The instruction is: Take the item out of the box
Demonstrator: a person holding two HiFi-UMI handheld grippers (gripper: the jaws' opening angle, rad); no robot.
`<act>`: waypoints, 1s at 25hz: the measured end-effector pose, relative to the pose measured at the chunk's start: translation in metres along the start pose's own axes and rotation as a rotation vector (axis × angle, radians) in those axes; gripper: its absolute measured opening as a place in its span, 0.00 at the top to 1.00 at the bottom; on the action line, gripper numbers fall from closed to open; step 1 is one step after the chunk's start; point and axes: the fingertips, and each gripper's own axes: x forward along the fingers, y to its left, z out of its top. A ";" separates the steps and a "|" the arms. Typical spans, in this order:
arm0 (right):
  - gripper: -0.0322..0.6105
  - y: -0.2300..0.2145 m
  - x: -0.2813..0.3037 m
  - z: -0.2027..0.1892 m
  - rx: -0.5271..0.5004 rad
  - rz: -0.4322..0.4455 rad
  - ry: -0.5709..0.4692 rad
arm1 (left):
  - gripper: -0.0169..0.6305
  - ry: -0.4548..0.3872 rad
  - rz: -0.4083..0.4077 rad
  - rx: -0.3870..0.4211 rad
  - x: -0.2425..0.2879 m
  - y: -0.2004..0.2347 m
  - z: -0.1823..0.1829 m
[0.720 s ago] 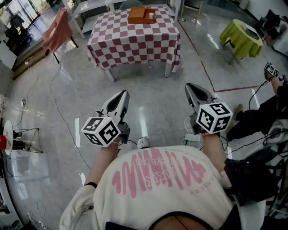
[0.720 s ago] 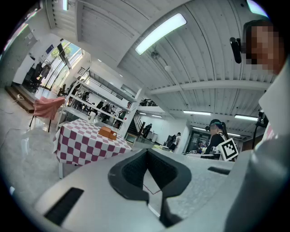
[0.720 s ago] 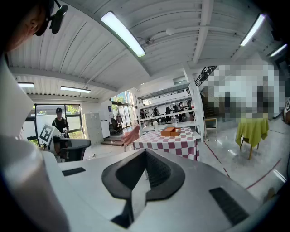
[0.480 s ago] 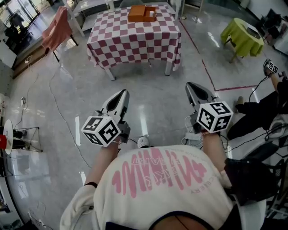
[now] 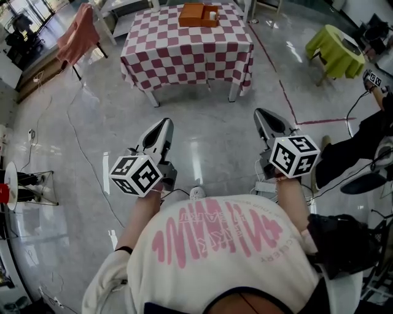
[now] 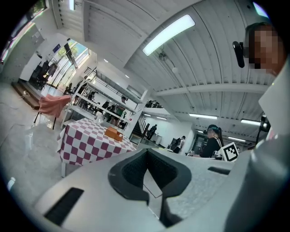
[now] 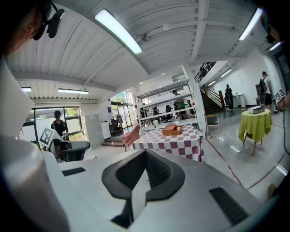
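One checked table [image 5: 184, 49] stands ahead. On its far edge sits one orange box [image 5: 195, 13], and one small pale item [image 5: 213, 15] lies in the box's right part. Two grippers are level well short of the table's near edge. The left gripper [image 5: 164, 124] and the right gripper [image 5: 263, 115] each have their jaws closed together on nothing. Right of the table stands one green stand [image 5: 331, 49], and left of it hangs one pink cloth [image 5: 77, 37].

Box [image 5: 198, 13] on table [image 5: 184, 52] ahead
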 end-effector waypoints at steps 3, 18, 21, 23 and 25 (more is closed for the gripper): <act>0.94 0.002 0.019 0.010 0.031 0.011 -0.024 | 0.96 -0.031 0.013 -0.034 0.005 0.022 0.015; 0.94 0.011 0.108 0.026 0.042 -0.021 -0.034 | 0.96 -0.004 -0.053 0.049 0.043 0.093 0.054; 0.94 0.007 0.121 0.027 0.051 -0.030 -0.039 | 0.96 0.000 -0.076 0.049 0.054 0.100 0.058; 0.94 0.004 0.128 0.027 0.054 -0.036 -0.041 | 0.96 0.006 -0.083 0.053 0.061 0.105 0.058; 0.94 0.001 0.132 0.027 0.054 -0.049 -0.042 | 0.96 0.010 -0.087 0.051 0.067 0.110 0.060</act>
